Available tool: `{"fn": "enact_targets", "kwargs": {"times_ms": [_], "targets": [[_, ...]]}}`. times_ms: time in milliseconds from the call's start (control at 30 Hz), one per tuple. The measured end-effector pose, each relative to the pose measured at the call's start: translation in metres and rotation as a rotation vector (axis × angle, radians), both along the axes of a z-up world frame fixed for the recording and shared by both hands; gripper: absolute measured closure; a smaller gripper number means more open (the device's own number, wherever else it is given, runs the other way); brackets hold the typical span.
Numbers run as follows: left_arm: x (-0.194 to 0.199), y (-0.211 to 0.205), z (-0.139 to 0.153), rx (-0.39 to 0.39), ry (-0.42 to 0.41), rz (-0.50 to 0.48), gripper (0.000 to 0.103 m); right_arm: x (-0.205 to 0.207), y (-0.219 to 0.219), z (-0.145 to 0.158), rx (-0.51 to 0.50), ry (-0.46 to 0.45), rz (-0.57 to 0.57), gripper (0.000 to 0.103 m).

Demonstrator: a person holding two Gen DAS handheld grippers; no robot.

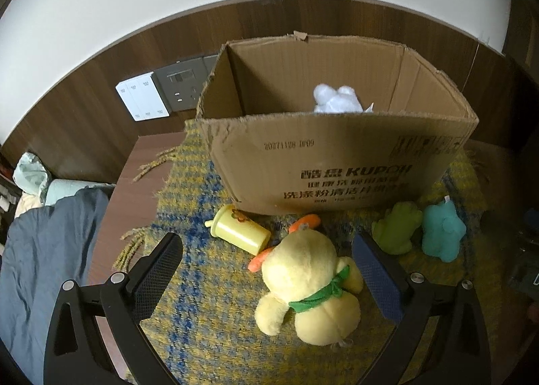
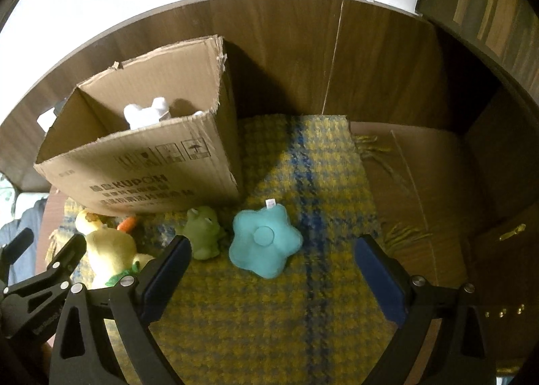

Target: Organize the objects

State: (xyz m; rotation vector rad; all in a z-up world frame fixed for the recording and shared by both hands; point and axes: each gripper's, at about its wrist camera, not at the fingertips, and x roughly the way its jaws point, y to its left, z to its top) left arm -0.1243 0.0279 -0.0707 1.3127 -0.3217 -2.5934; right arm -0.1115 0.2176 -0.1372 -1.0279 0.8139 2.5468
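Box [image 1: 337, 162]: one white toy [image 1: 337, 98] lying inside.
Left out: duck [image 1: 310, 284], cup [image 1: 241, 228], carrot [image 1: 305, 223], frog [image 2: 202, 233], teal toy [image 2: 264, 243] at 6 o'clock of it.
Left hand-held gripper [image 1: 269, 270]: you are holding it wide apart around the duck.
Right hand-held gripper [image 2: 273, 270]: gaping, empty.

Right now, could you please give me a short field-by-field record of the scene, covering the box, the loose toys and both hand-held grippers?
surface: yellow-blue woven cloth
box: open cardboard box, upright on the cloth
in box: white plush
in front of box: yellow cup on its side, carrot, duck plush, green frog, teal plush
left hand-held gripper: open, duck plush between its fingers, not gripped
right hand-held gripper: open, teal plush ahead, holding nothing
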Motion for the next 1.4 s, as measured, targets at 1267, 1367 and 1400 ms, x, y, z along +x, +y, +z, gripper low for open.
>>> {"fn": "enact_targets", "kwargs": {"times_ms": [1267,1367,1400], "targets": [[-0.012,-0.004,-0.061,0.013,-0.035,0.065,0.001,-0.043,0.002,-0.063,-0.013,-0.070,0.034,0.006],[-0.014,-0.005,-0.064,0.015,-0.039,0.072,0.001,-0.046,0.000,-0.067,-0.017,-0.076,0.039,0.006],[-0.014,-0.007,-0.066,0.016,-0.040,0.077,0.001,-0.047,-0.001,-0.069,-0.017,-0.078,0.041,0.006]]}}
